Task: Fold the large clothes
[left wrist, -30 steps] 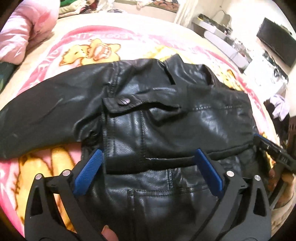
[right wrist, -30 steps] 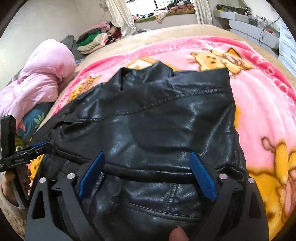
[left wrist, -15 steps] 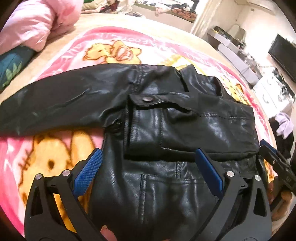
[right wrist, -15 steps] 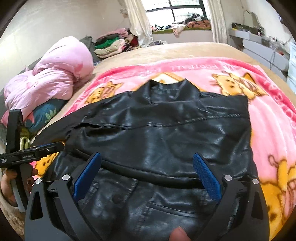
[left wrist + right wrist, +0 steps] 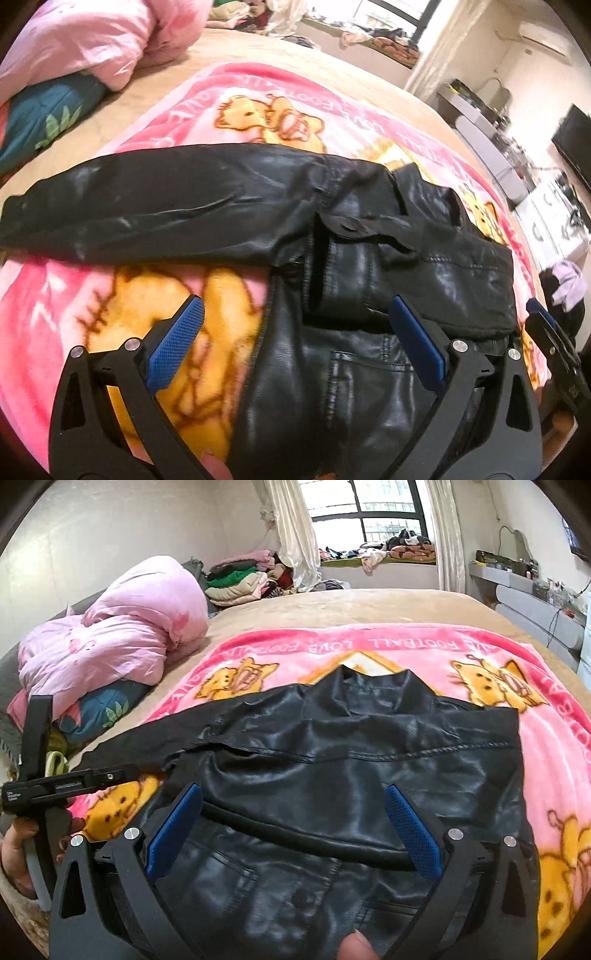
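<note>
Two views, left wrist first: your left gripper (image 5: 295,349) hangs with jaws spread wide, gripping nothing, over the jacket's near edge.
Jacket: the black leather jacket (image 5: 369,280) lies flat on the pink blanket (image 5: 110,306), filling the frame's centre, so it has a broad surface to fold against.
Sleeve: one sleeve (image 5: 147,214) stretches out to the left edge, probably left for you to fold in next.
Right wrist view: your right gripper (image 5: 293,829) is likewise wide open and empty above the jacket (image 5: 369,768).
Folded side: the right part already lies doubled over the body, its edge running across the frame's middle.
Other tool: your left gripper (image 5: 66,786) shows at lower left, off the blanket (image 5: 554,746).
</note>
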Available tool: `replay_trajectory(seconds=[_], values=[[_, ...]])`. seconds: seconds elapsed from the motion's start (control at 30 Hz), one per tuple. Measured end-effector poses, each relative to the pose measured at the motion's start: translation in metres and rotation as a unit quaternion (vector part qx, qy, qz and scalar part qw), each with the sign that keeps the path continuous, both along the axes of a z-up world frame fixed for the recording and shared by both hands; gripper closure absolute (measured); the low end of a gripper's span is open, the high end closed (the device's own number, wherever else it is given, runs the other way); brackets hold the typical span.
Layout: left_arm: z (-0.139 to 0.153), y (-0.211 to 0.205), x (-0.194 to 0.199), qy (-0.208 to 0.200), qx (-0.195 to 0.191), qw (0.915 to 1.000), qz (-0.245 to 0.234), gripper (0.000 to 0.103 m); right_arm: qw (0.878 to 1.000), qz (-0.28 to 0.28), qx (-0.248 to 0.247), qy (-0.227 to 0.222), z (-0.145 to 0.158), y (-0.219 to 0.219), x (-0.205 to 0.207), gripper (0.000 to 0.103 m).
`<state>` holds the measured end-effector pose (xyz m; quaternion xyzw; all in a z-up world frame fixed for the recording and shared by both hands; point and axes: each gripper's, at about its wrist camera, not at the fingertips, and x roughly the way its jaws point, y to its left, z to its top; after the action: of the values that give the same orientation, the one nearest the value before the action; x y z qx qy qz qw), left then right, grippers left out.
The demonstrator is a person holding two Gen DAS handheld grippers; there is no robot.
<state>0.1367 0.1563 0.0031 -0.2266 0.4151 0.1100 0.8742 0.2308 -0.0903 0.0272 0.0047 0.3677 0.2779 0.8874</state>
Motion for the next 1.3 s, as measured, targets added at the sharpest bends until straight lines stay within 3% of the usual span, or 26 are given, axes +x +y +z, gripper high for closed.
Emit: replay_trajectory(seconds=[0.57,0.9,1.3], values=[[0.008,0.075,-0.033,-0.008,-0.011,0.9931,0.116,0.009,0.998,0.053,-0.008,-0.010,0.017,0.075,-0.009,0.005],[0.013,0.111,-0.052,-0.020,-0.020,0.9832,0.180,0.009,0.995,0.099,-0.013,-0.010,0.020,0.128,-0.018,0.005],[-0.001,0.162,-0.072,-0.013,-0.053,0.9661,0.252,0.009,0.988,0.152,-0.008,0.007,0.012,0.190,-0.026,0.005]])
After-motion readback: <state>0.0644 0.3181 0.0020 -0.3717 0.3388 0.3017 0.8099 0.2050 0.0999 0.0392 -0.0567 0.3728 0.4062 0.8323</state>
